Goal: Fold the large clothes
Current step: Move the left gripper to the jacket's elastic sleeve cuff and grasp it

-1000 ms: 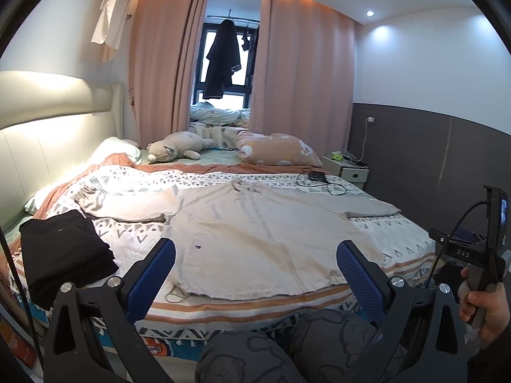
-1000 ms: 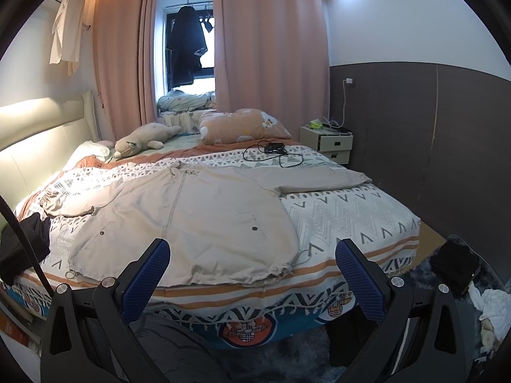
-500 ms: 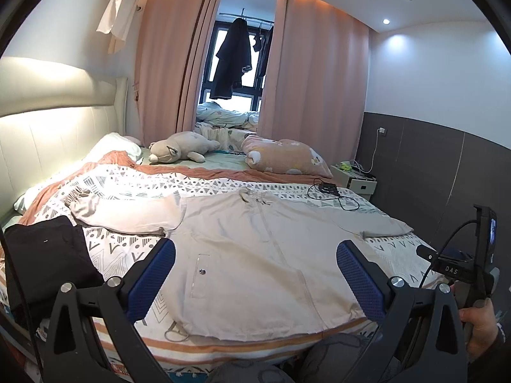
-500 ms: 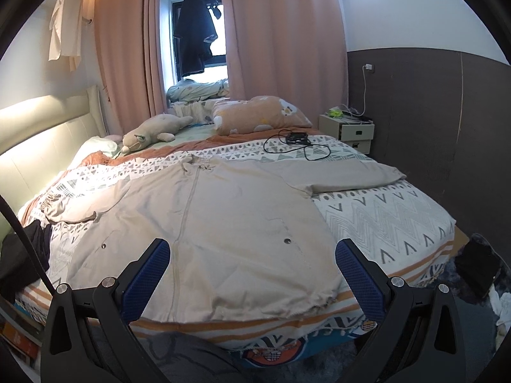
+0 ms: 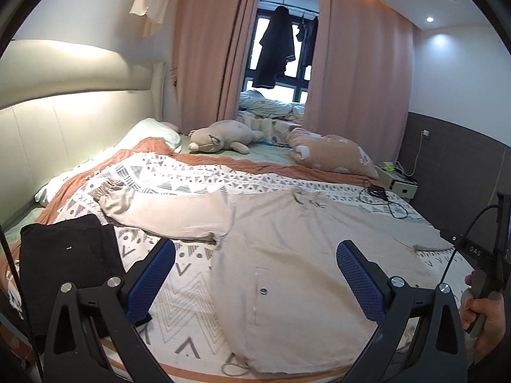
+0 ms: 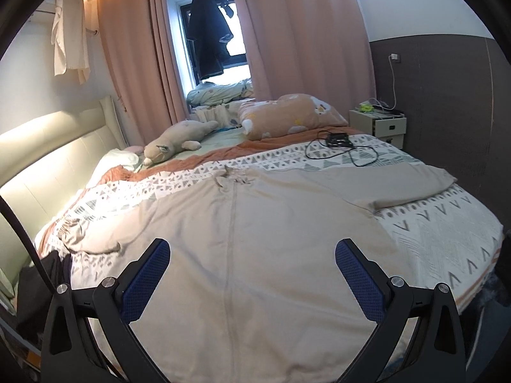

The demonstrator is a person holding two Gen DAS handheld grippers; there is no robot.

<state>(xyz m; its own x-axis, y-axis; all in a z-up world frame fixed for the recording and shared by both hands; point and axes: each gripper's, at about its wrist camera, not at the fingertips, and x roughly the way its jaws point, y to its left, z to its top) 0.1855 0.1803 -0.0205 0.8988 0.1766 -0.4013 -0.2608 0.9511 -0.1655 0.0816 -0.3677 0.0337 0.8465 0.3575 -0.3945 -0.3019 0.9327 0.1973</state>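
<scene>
A large beige zip jacket [image 5: 297, 255] [image 6: 255, 242] lies spread flat on the patterned bedspread [image 5: 188, 284] [image 6: 447, 233], collar far, hem near. Its left sleeve [image 5: 172, 214] stretches toward the headboard; the right sleeve [image 6: 402, 185] lies out to the right. My left gripper [image 5: 255, 261] hovers open above the jacket's left hem side, nothing between its blue pads. My right gripper [image 6: 252, 265] stands open over the jacket's lower middle, close above the zip line. A hand [image 5: 485, 319] holds the right gripper's handle at the left wrist view's right edge.
A folded black garment [image 5: 67, 261] lies at the near left of the bed. A plush toy [image 5: 220, 135], a peach pillow [image 6: 290, 115] and a black cable with charger [image 6: 338, 146] sit farther back. A nightstand [image 6: 378, 124] stands right of the bed by the dark wall.
Both grippers have moved forward and up over the bed; the jacket now fills more of each view. The left view has swung toward the left sleeve. Both stay open.
</scene>
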